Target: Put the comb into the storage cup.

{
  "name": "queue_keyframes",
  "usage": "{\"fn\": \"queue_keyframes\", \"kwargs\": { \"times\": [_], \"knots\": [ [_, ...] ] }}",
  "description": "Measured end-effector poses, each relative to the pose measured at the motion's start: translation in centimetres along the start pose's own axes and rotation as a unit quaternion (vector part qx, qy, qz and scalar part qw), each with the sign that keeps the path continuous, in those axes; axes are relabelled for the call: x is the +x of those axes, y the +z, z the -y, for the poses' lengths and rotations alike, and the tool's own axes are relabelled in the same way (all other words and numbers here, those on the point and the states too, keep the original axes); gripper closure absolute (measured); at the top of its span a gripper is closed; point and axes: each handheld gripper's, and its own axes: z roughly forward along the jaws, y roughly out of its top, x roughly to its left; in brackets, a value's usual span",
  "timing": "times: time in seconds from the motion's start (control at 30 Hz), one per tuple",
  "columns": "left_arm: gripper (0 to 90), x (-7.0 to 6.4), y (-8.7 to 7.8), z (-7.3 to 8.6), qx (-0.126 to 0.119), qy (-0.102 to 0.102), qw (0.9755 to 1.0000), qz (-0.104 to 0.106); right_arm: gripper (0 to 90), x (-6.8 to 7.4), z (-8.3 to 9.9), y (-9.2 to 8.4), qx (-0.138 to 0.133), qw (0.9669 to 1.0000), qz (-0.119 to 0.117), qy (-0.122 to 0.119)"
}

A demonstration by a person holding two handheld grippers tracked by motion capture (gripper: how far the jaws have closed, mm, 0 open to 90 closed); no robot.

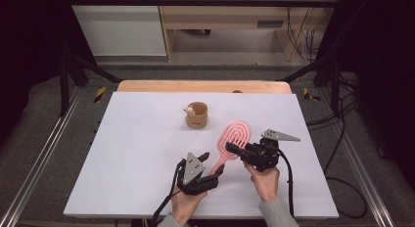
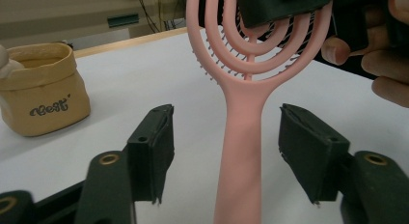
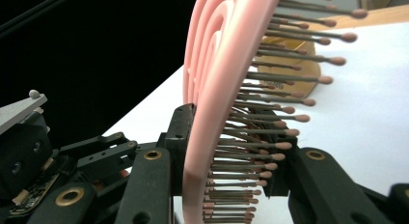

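A pink hairbrush (image 1: 235, 136) with a looped oval head is held above the white tabletop (image 1: 137, 153). My right gripper (image 1: 235, 150) is shut on the head, one pad on the flat back and the other among the bristles (image 3: 270, 132). The brush handle (image 2: 241, 142) runs down between the jaws of my left gripper (image 1: 214, 164). Those jaws stand apart, with a gap on each side of the handle, so this gripper is open. In the right gripper view the brush head (image 3: 212, 89) stands edge-on between the pads.
A small tan fabric cup (image 1: 196, 115) with a little white figure at its rim stands toward the back of the table, beyond the brush; it shows at the left in the left gripper view (image 2: 41, 93). Cables trail off the near edge.
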Motion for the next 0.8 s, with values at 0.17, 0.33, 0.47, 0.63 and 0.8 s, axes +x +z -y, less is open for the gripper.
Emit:
{"fn": "queue_keyframes", "kwargs": {
  "times": [0.17, 0.33, 0.47, 0.63, 0.8],
  "knots": [
    [21.7, 0.5, -0.4, -0.4, -0.006, -0.003, 0.9999, 0.014, 63.8, -0.1, -0.4, -0.6, -0.012, 0.9998, 0.012, -0.004],
    [12.8, 1.2, -0.6, -0.7, -0.008, -0.011, 0.9996, 0.023, 63.8, -0.2, -0.6, -1.1, -0.023, 0.9995, 0.022, -0.008],
    [6.7, 1.8, -0.9, -1.0, -0.009, -0.020, 0.9994, 0.025, 63.8, -0.4, -0.9, -1.5, -0.029, 0.9991, 0.028, -0.013],
    [4.3, 2.7, -1.2, -1.2, -0.008, -0.021, 0.9992, 0.034, 63.8, -0.3, -1.2, -2.0, -0.034, 0.9984, 0.040, -0.022],
    [4.2, 3.5, -1.4, -1.4, -0.003, -0.023, 0.9990, 0.038, 63.8, -0.4, -1.5, -2.2, -0.037, 0.9982, 0.042, -0.021]
  ]
}}
